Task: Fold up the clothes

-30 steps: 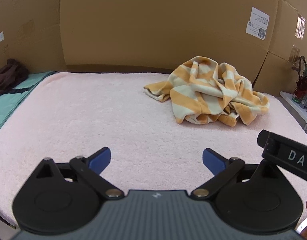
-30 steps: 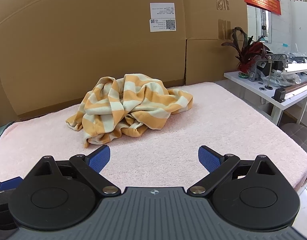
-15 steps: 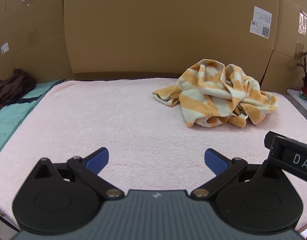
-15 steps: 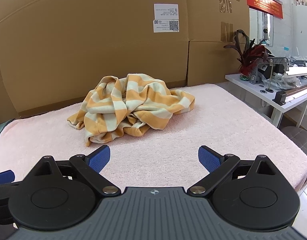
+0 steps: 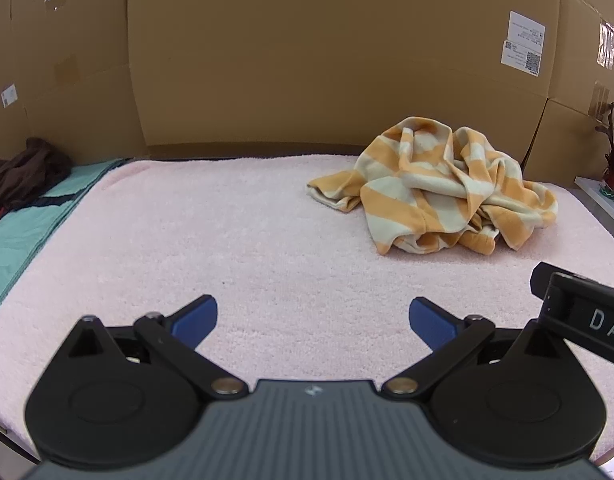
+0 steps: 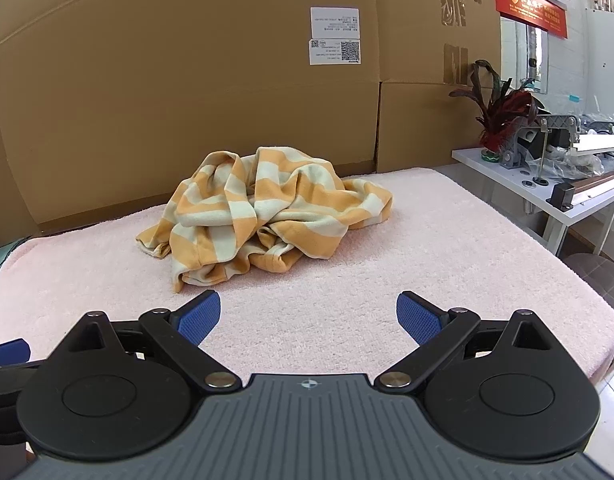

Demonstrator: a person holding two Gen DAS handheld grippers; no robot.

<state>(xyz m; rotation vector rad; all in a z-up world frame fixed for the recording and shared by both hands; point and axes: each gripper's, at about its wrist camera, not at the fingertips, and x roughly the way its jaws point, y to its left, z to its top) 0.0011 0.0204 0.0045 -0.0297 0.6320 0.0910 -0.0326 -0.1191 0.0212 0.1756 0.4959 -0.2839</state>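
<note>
An orange-and-cream striped garment (image 5: 439,192) (image 6: 263,216) lies crumpled in a heap on the pink towel-covered table (image 5: 227,240) (image 6: 427,248), near the cardboard wall. My left gripper (image 5: 313,316) hovers open over the near part of the table, with the heap ahead and to its right. My right gripper (image 6: 309,314) is open too, nothing between its blue pads (image 6: 199,316), and the heap lies just ahead, slightly left. Part of the right gripper's body (image 5: 579,316) shows at the right edge of the left wrist view.
Cardboard boxes (image 5: 327,52) wall off the back. A teal cloth (image 5: 23,232) with a dark brown garment (image 5: 23,168) lies at the left. A white side table (image 6: 547,184) with a red-leaved plant (image 6: 503,116) and equipment stands right of the table edge.
Both grippers have moved a little toward the heap and swung slightly; the garment looks larger in the right wrist view. The garment itself has not moved. Both grippers stay open.
</note>
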